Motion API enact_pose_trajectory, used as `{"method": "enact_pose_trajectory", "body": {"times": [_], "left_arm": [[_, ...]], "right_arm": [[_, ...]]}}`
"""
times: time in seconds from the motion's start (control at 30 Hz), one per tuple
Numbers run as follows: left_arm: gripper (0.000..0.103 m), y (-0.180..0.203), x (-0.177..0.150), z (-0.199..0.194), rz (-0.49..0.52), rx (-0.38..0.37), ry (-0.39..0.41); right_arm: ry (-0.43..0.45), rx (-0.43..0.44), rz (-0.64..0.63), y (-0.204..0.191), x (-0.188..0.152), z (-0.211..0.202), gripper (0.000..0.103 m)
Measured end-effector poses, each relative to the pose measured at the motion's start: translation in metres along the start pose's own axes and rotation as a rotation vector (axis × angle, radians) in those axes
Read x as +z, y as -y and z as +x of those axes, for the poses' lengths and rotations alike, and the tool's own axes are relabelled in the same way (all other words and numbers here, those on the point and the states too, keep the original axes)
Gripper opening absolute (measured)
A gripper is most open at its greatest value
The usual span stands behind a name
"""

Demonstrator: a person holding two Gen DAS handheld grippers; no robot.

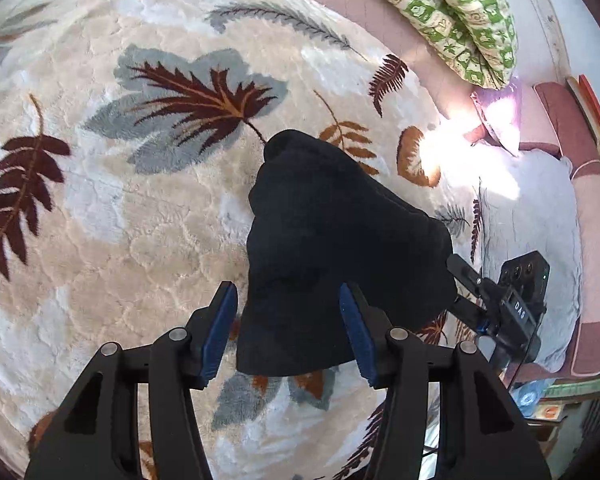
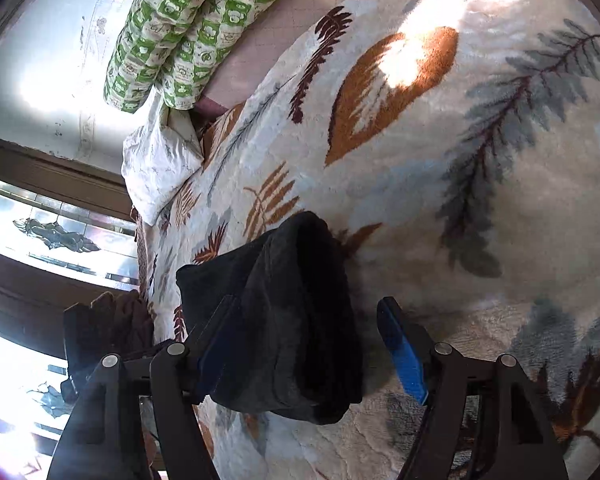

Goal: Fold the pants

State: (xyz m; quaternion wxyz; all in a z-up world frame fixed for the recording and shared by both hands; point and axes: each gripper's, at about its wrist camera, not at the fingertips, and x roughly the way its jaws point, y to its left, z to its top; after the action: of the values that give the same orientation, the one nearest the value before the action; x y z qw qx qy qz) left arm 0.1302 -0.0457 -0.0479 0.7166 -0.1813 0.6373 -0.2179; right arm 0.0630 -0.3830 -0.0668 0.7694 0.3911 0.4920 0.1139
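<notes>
The black pants lie as a compact folded bundle on a cream leaf-patterned blanket. My left gripper is open, and its blue pads straddle the near end of the bundle without pinching it. In the left wrist view my right gripper reaches in from the right at the bundle's edge. The right wrist view shows the pants between the wide-apart fingers of my right gripper, which is open. The cloth rests against the left pad and stays apart from the right pad.
A green patterned quilt lies rolled at the far side on a pink sheet. A white pillow sits at the blanket's corner. Dark clothes hang by the bed edge below a window. A bright sun patch falls on the blanket.
</notes>
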Motion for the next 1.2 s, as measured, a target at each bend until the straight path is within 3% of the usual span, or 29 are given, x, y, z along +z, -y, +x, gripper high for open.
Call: {"method": "enact_pose_trajectory", "body": {"times": [0.1,0.2,0.27,0.4,0.43,0.5,0.53,0.57,0.6,0.7,0.97,1.2], "left_arm": [[0.052,-0.001,0.003,0.015,-0.015,0.022,-0.016],[0.053,-0.004,0.0,0.022,-0.005,0.014,-0.018],[0.062,-0.007,0.002,0.028,-0.013,-0.004,-0.03],[0.08,-0.002,0.005,0.034,0.001,-0.041,-0.019],[0.082,0.001,0.005,0.036,0.016,-0.046,-0.016],[0.081,0.005,0.004,0.041,0.047,-0.024,-0.011],[0.079,0.009,0.003,0.041,0.066,-0.009,-0.002],[0.07,0.01,0.001,0.039,0.081,-0.001,0.012],[0.048,0.012,-0.001,0.039,0.095,-0.01,0.007],[0.032,0.007,-0.003,0.034,0.054,-0.069,-0.004],[0.028,-0.007,-0.009,-0.009,0.022,-0.135,0.008],[0.028,-0.059,-0.025,-0.082,0.033,-0.055,0.098]], "right_arm": [[-0.048,-0.041,-0.052,-0.001,-0.001,0.012,0.074],[-0.066,-0.011,-0.08,0.0,-0.001,0.015,0.08],[-0.077,0.017,-0.089,0.001,-0.002,0.016,0.085],[-0.132,0.069,-0.158,-0.004,-0.008,0.025,0.085],[-0.129,0.051,-0.183,-0.007,-0.01,0.026,0.083],[-0.11,0.028,-0.187,-0.008,-0.011,0.026,0.07],[-0.105,0.016,-0.159,-0.005,-0.012,0.027,0.05],[-0.093,0.01,-0.127,0.0,-0.014,0.025,0.043],[-0.08,0.018,-0.102,0.003,-0.016,0.023,0.04],[-0.052,0.009,-0.063,0.003,-0.028,0.016,0.035],[-0.013,0.109,-0.029,-0.039,-0.061,0.002,0.03],[-0.084,0.159,-0.08,-0.103,-0.101,0.05,0.03]]}}
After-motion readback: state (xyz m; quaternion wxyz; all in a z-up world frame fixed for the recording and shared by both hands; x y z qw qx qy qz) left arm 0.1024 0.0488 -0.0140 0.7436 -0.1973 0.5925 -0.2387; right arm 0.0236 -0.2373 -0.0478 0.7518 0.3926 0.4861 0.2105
